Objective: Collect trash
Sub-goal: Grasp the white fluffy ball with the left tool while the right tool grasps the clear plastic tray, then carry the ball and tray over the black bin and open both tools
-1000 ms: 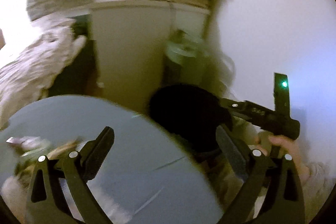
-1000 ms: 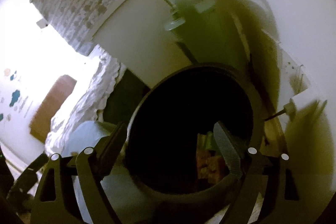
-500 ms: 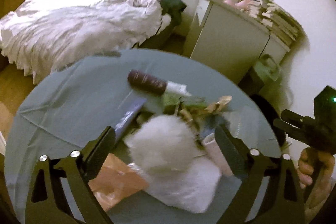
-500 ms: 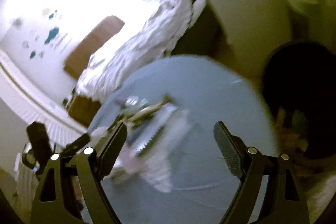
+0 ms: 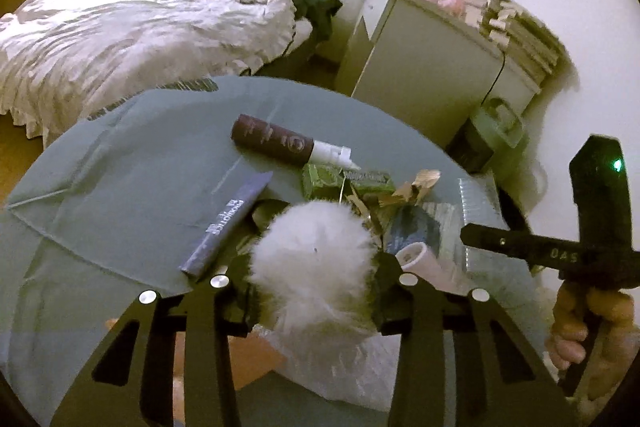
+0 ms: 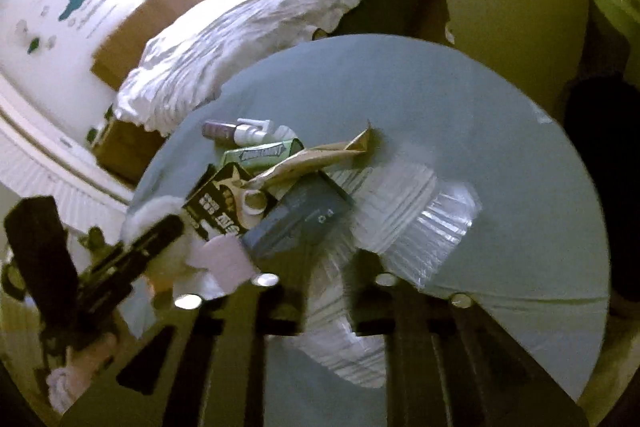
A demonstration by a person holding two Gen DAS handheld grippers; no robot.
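Trash lay heaped near the middle of the round bench (image 5: 120, 163) under its grey-blue cloth. Largest was the ribbed clear plastic packaging (image 6: 404, 215), thin and crackly, likely to slip unless pinched at an edge. Next came the fluffy white ball of wadding (image 5: 316, 255), soft and nearly weightless; the left tongs (image 5: 312, 279) were closed on it from both sides, squeezing its middle. A brown spray bottle with a white nozzle (image 5: 276, 143) lay apart toward the bed, stiff and round, best taken across its body. Beside the pile lay a dark blue flat tube (image 5: 228, 227), then a green carton (image 6: 260, 155) and torn brown paper (image 6: 320, 155), both light. The right tongs (image 6: 324, 291) hovered over the plastic, blurred; I could not tell whether they were gripping.
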